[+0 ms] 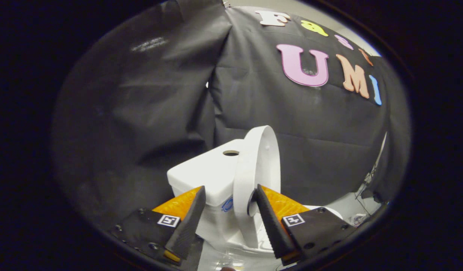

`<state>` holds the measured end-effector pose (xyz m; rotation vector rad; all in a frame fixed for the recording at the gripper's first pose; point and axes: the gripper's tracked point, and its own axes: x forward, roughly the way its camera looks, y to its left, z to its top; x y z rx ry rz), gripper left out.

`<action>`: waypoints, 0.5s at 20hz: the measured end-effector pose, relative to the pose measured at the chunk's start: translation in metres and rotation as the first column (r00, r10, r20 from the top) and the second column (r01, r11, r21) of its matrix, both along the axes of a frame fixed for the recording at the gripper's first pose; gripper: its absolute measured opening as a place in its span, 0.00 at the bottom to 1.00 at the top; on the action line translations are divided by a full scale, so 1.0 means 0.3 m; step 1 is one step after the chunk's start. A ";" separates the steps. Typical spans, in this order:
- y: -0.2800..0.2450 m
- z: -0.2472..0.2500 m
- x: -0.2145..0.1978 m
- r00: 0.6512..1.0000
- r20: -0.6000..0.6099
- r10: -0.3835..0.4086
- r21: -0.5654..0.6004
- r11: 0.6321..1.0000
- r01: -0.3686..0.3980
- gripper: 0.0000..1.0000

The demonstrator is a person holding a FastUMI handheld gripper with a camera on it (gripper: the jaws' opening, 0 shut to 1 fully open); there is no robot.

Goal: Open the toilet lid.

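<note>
Black cloth walls the booth behind a small white toilet. We find the lid point(258, 165) raised, near upright, seen almost edge-on just in front of the tank point(205, 177). It stands between the fingers of the gripper point(228, 195), which are spread: the right finger lies close against the lid's inner face, perhaps touching, while the left stands apart over the tank's front. We judge the task nearly done; what remains is leaning the lid back against the tank and drawing clear. The lid is a thin, smooth, rounded plastic disc with a flat rim. The tank is a matte block with a round hole point(231, 153) on top.
</note>
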<state>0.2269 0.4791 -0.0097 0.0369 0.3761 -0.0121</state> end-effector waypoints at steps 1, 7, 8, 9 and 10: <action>0.003 0.013 -0.006 1.000 0.003 0.023 -0.001 1.000 -0.023 0.82; 0.004 0.119 -0.077 0.992 0.050 0.113 0.040 0.993 -0.115 0.95; -0.008 0.135 -0.089 0.991 0.060 0.118 0.057 0.991 -0.121 0.97; -0.019 0.143 -0.094 0.991 0.075 0.114 0.076 0.990 -0.120 0.97; -0.030 0.148 -0.102 0.990 0.076 0.115 0.093 0.988 -0.122 0.97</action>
